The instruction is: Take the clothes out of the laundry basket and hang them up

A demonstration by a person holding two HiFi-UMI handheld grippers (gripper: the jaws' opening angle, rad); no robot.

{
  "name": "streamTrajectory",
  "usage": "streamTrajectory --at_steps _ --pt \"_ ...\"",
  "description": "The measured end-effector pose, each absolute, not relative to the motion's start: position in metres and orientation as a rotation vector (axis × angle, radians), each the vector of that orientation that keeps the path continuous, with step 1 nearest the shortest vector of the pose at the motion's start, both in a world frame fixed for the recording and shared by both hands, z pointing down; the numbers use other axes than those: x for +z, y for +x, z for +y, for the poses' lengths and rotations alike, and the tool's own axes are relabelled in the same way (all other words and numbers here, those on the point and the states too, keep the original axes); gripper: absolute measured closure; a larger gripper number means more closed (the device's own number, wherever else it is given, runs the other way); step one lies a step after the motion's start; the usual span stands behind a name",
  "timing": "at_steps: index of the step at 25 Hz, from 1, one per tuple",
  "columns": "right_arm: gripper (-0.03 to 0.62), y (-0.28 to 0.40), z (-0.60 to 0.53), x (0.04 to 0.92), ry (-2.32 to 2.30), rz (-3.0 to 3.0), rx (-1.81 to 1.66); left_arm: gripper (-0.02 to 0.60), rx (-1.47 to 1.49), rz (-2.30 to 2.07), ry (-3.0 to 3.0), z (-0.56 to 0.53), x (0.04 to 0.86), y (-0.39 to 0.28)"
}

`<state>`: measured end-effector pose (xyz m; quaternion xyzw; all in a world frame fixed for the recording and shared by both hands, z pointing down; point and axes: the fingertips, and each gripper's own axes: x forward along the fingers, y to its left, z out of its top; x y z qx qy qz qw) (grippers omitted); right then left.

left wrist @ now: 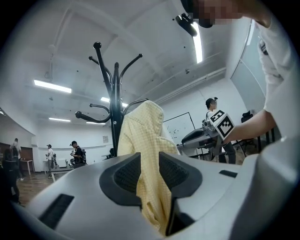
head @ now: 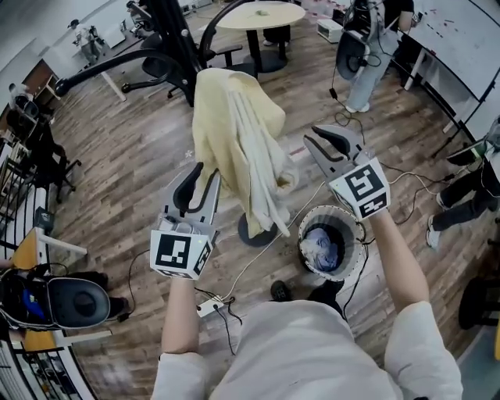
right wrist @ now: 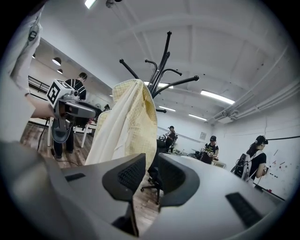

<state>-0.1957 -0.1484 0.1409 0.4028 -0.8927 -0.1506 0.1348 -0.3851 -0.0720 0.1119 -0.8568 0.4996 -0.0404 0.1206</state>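
A pale yellow garment (head: 234, 133) with a cream one (head: 262, 180) beside it hangs over the black coat rack (head: 178, 47). My left gripper (head: 201, 178) sits at the yellow garment's lower left edge, jaws apart. In the left gripper view the yellow cloth (left wrist: 143, 140) fills the gap of that gripper (left wrist: 149, 157); no pad visibly presses on it. My right gripper (head: 311, 133) hovers right of the garments, open and empty (right wrist: 151, 159). The round laundry basket (head: 312, 215) stands on the floor below it, with blue and white clothes (head: 320, 246) inside.
The rack's round base (head: 254, 233) stands beside the basket. Cables and a power strip (head: 209, 305) lie on the wooden floor by my feet. A round table (head: 262, 16) stands behind the rack, an office chair (head: 70, 301) at the left, and people stand around the room.
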Motion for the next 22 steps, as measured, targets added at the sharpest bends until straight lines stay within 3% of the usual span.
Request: streamTrajectory --at_steps 22 --pt "0.565 -0.077 -0.055 0.271 1.412 -2.53 0.045 0.517 -0.311 1.083 -2.917 -0.012 0.246 -0.213"
